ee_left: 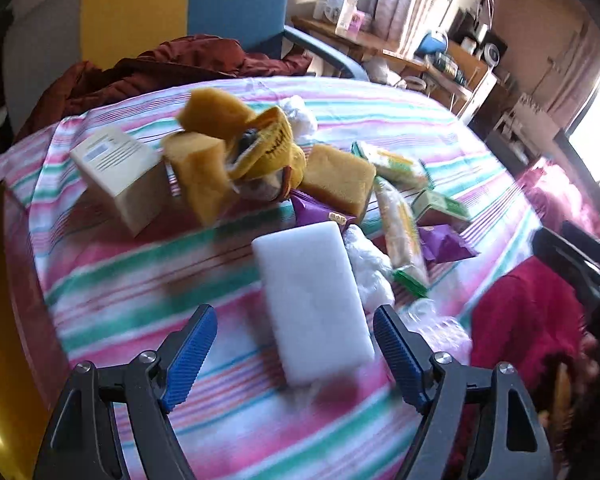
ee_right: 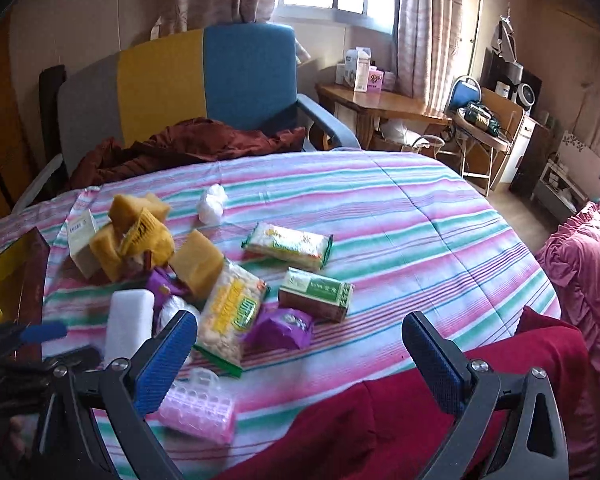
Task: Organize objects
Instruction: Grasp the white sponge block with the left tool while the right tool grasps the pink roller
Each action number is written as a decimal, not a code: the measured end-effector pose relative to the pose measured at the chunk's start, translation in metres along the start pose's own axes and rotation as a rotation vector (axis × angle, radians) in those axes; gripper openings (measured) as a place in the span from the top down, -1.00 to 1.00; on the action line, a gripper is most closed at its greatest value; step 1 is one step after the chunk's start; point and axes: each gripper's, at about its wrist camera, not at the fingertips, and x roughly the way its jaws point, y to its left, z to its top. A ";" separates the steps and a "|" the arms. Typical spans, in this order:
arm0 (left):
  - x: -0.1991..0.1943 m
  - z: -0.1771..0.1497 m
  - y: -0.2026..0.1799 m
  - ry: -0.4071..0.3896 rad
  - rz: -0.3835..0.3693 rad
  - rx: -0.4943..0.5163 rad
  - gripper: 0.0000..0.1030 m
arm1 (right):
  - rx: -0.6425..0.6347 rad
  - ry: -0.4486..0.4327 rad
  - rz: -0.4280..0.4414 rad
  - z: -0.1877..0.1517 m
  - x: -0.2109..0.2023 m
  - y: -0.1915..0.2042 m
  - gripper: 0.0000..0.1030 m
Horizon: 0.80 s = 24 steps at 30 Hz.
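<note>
A white foam block (ee_left: 312,300) lies flat on the striped cloth (ee_left: 140,300). My left gripper (ee_left: 296,320) hangs over its near end, open, one blue pad on each side, neither pressing on it. Beyond it sit yellow sponges (ee_left: 204,176), a cream box (ee_left: 120,172), a yellow knitted piece (ee_left: 268,140), purple packets (ee_left: 320,208) and green snack packs (ee_left: 400,228). In the right wrist view my right gripper (ee_right: 300,320) stands open above the cloth, with nothing between its fingers. The white block (ee_right: 128,324) and one of the left gripper's fingers (ee_right: 46,331) show at its left.
A pink plastic case (ee_right: 198,408) lies near the front edge beside a red cloth (ee_right: 420,420). A green box (ee_right: 316,294) and a white wad (ee_right: 212,202) lie farther out. A dark red garment (ee_right: 188,144) and a chair (ee_right: 220,76) stand behind.
</note>
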 end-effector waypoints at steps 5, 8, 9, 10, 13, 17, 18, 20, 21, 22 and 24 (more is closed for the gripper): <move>0.028 0.007 -0.001 0.042 0.010 0.012 -0.48 | -0.051 0.032 0.019 -0.006 0.001 0.001 -1.00; 0.035 0.003 0.006 0.058 -0.047 -0.003 -0.19 | -0.076 0.060 0.034 -0.011 0.002 0.004 -1.00; 0.033 0.002 0.008 0.047 -0.057 -0.004 -0.19 | -0.082 0.071 0.039 -0.013 0.004 0.005 -1.00; 0.031 0.001 0.010 0.042 -0.069 -0.005 -0.15 | -0.085 0.082 0.043 -0.014 0.005 0.006 -1.00; 0.022 -0.005 0.017 0.026 -0.080 -0.015 -0.14 | -0.101 0.114 0.067 -0.016 0.005 0.011 -1.00; 0.004 -0.019 0.028 -0.007 -0.080 -0.031 -0.14 | -0.141 0.141 0.124 -0.016 -0.001 0.029 -1.00; -0.002 -0.022 0.029 -0.021 -0.076 -0.029 -0.14 | -0.161 0.147 0.143 -0.016 -0.002 0.035 -1.00; -0.014 -0.029 0.035 -0.044 -0.072 -0.032 -0.14 | -0.207 0.164 0.176 -0.019 -0.003 0.052 -1.00; -0.020 -0.032 0.037 -0.056 -0.071 -0.031 -0.14 | -0.224 0.185 0.193 -0.020 0.000 0.060 -0.99; -0.027 -0.033 0.038 -0.067 -0.068 -0.030 -0.14 | -0.238 0.216 0.207 -0.023 0.005 0.068 -0.99; -0.041 -0.036 0.042 -0.096 -0.062 -0.031 -0.14 | -0.252 0.276 0.209 -0.028 0.017 0.080 -0.99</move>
